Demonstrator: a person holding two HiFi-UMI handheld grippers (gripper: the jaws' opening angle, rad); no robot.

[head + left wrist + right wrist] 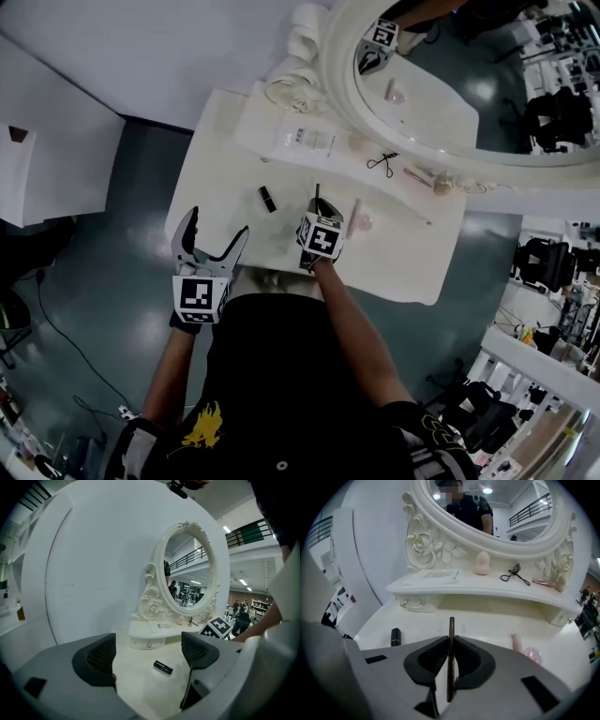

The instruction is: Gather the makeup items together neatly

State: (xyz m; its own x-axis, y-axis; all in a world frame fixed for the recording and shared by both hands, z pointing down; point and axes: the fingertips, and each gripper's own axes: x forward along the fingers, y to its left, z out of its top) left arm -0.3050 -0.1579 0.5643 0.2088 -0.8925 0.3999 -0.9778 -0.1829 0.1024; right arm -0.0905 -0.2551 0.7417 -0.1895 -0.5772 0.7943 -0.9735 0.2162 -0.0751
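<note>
Right claw clamps the slim pencil for pickup, left claw gapes empty; next it likely needs carrying beside the lipstick.

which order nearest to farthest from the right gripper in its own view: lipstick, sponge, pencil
1. pencil: clamped between the jaws of the right gripper, dead centre.
2. lipstick: lying on the table, left of the jaws.
3. sponge: up on the shelf at the back, slightly right.
</note>
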